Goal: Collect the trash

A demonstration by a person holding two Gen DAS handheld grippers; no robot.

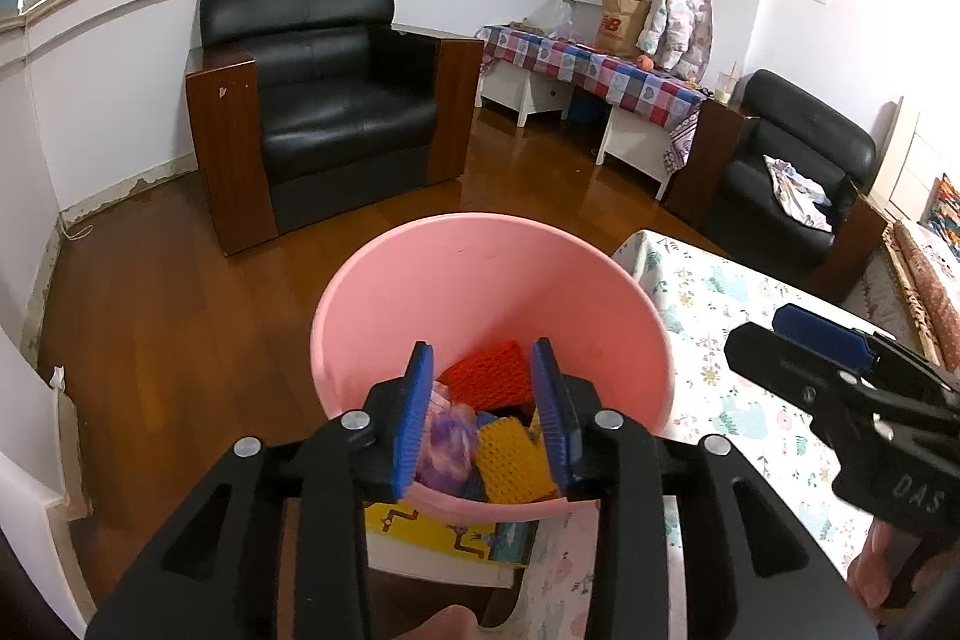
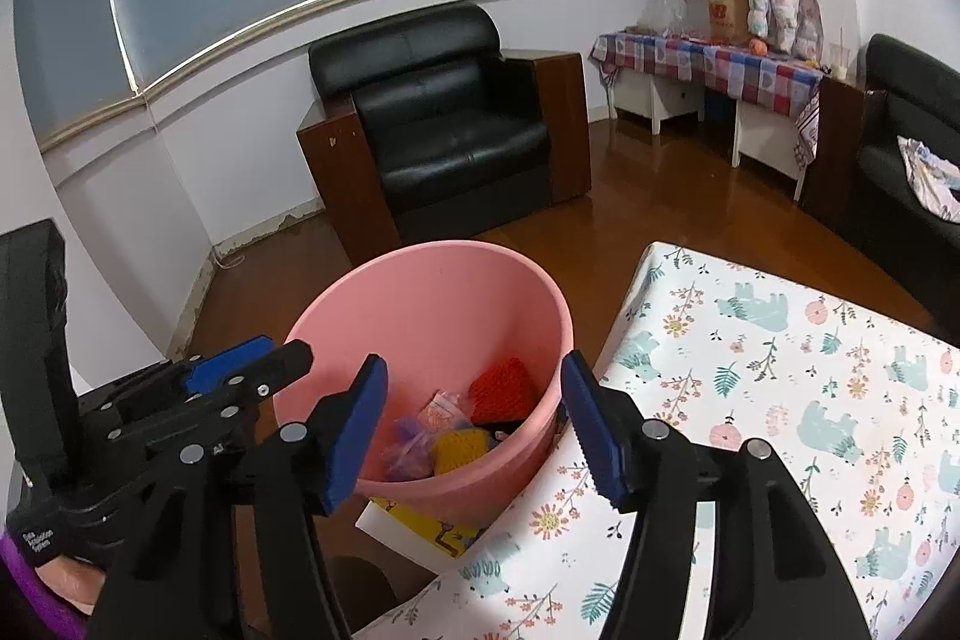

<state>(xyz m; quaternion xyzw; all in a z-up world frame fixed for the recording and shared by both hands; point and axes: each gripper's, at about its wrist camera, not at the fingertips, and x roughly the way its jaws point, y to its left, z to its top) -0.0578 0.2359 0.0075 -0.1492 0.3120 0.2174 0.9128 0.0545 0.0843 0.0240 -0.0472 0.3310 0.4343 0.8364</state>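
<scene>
Hanging over the near rim of the pink bucket (image 1: 420,292), the left claw (image 1: 483,412) has its blue pads apart with nothing between them; the right claw (image 2: 474,427) is likewise spread wide and empty, poised just beside the bucket above the edge of the bench (image 2: 780,400) with its floral, bear-printed cloth. Inside the bucket lie the collected scraps: a red knitted piece (image 1: 489,373), a yellow knitted piece (image 1: 513,457), a purple tuft (image 1: 444,448) and a small pale wrapper (image 2: 441,407), all piled at the bottom. My reading is that a drop into the bucket is just done, or the sweep for trash is nearly over, since no loose litter shows on the visible part of the bench. The next move likely calls for drawing both claws clear of the rim and scanning the bench and floor for anything left. The bucket stands upright, mouth upward, its long axis vertical, resting partly on a yellow picture book (image 1: 432,535) beside the bench; beyond it sits a black armchair (image 1: 336,100) on the wooden floor
</scene>
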